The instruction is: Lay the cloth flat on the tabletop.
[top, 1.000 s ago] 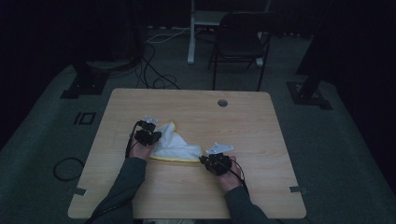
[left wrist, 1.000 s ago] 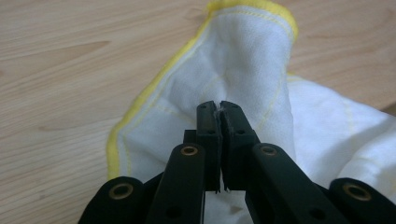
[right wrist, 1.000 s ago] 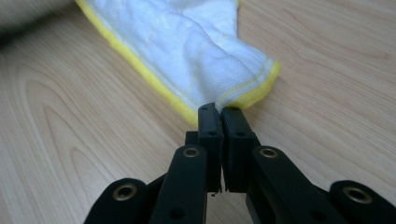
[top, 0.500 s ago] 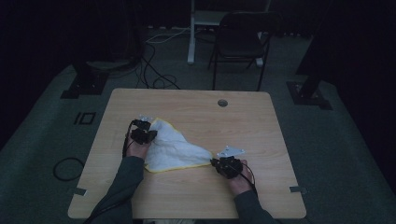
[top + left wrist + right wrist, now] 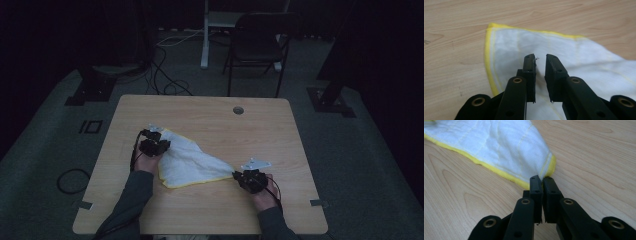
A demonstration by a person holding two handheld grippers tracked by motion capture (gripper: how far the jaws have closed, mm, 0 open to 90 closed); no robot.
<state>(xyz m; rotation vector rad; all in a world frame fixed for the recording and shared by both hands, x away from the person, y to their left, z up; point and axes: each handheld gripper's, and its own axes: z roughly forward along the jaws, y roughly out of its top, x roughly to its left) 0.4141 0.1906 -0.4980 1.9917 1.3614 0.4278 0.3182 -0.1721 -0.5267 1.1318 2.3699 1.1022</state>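
Holding one corner of the cloth [image 5: 192, 162] in your right tongs [image 5: 541, 179]: jaws pinched together on the yellow-hemmed tip, fabric fanning away from them across the bench [image 5: 210, 117]. Your left tongs [image 5: 540, 57] have just been opening; there's a narrow gap between the jaws now, cloth lying under them but not pinched, a stray thread stuck at one jaw tip. Cloth is white, thin, quilted-looking weave with faint stitched lines and a bright yellow bound edge; it lies flat on the near-left part of the bench as a rough triangle, wide end at your left tongs [image 5: 154, 145], narrow end drawn out to your right tongs [image 5: 243, 177]. Bench top is pale wood-grain laminate, rectangular with rounded corners, with a round cable hole [image 5: 238, 110] near the far edge. The high view gives you the whole triangle and both forearms in dark sleeves, plus a chair [image 5: 260, 47] and floor cables [image 5: 167, 75] beyond the bench. The left gripper view gives the rounded hemmed corner of the cloth [image 5: 564, 57] and the jaw gap; the right gripper view gives the folded tip of the cloth [image 5: 511, 147] and the weave texture up close.
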